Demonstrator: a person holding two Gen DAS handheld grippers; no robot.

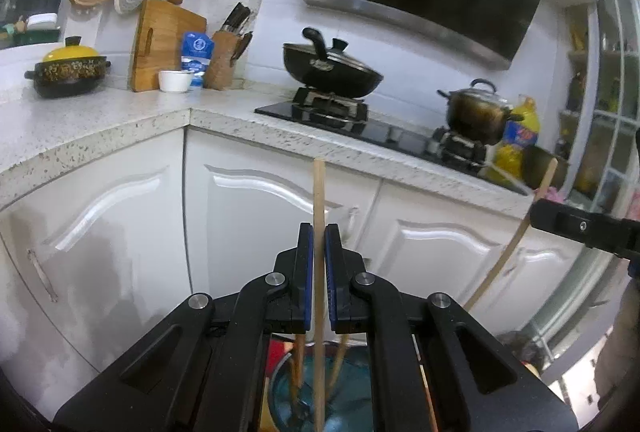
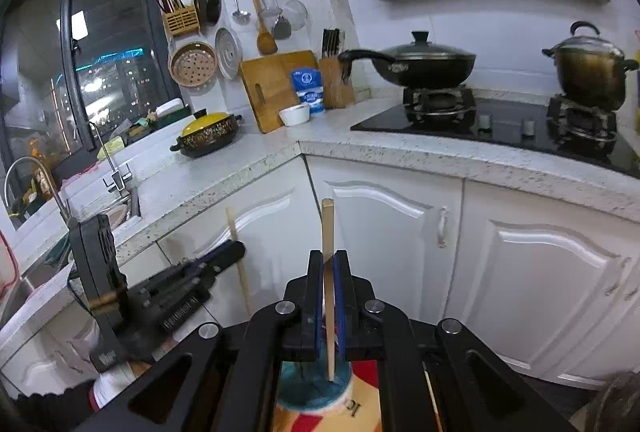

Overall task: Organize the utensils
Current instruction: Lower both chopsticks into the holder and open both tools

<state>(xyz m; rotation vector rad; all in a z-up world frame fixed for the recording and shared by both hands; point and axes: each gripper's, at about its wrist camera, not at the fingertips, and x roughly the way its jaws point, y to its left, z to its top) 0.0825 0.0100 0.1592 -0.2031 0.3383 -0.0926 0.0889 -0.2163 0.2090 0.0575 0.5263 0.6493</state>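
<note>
Chopsticks, thin, stiff and light: left hand-held gripper clamps one chopstick mid-shaft, right hand-held gripper clamps another chopstick, both held upright before the worktop's corner. Pinch mid-length, since smooth wood may pivot. Beneath, a blue container is largely hidden.

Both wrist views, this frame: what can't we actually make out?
- Left wrist: blue bowl and the other sticks in it, mostly hidden behind the left hand-held gripper; lower end of its chopstick cut by the bottom edge.
- Right wrist: blue bowl largely covered by the right hand-held gripper clamping its chopstick.
- Neither view shows what the bowl stands on.
</note>
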